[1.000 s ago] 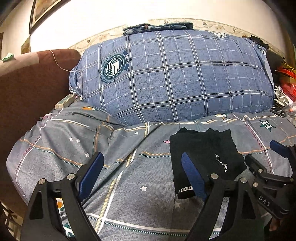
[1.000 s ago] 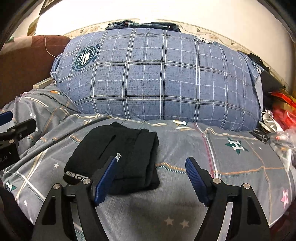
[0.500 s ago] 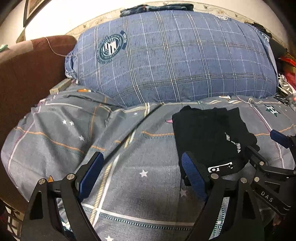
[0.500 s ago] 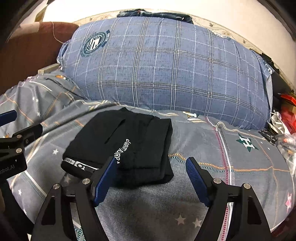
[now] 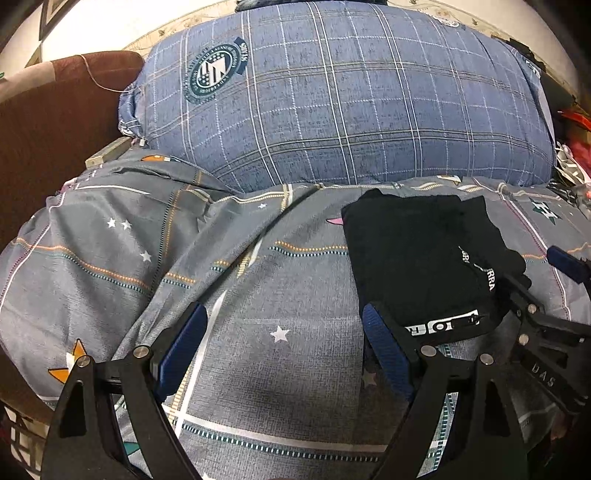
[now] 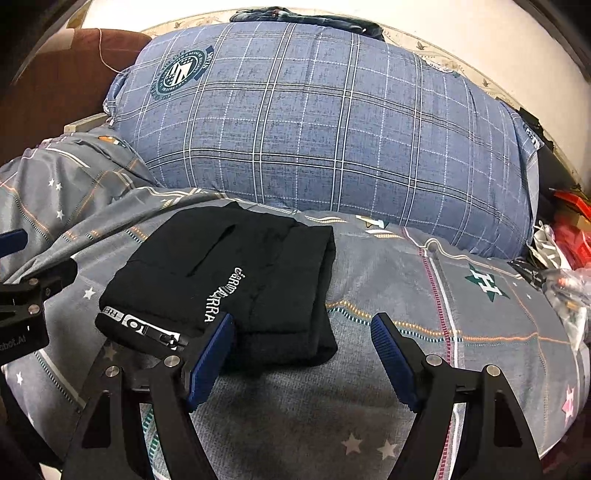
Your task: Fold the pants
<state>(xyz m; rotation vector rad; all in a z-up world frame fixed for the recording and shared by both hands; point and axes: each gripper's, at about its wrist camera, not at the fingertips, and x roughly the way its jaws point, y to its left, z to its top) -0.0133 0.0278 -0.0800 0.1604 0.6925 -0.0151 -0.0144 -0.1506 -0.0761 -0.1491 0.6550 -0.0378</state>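
The black pants lie folded into a compact rectangle on the grey bedspread, with white lettering and a white-printed waistband on the near edge. They also show in the right wrist view. My left gripper is open and empty, low over the bedspread, with its right finger just at the pants' near left corner. My right gripper is open and empty, with its left finger over the pants' near edge and its right finger over bare bedspread.
A large blue plaid pillow fills the back of the bed, with dark folded clothing on top. A brown headboard stands at the left. Red and plastic clutter lies at the right edge.
Both grippers have moved closer to the pants and lower over the bed, so the pants look larger. Both stay open. The pants have not moved.
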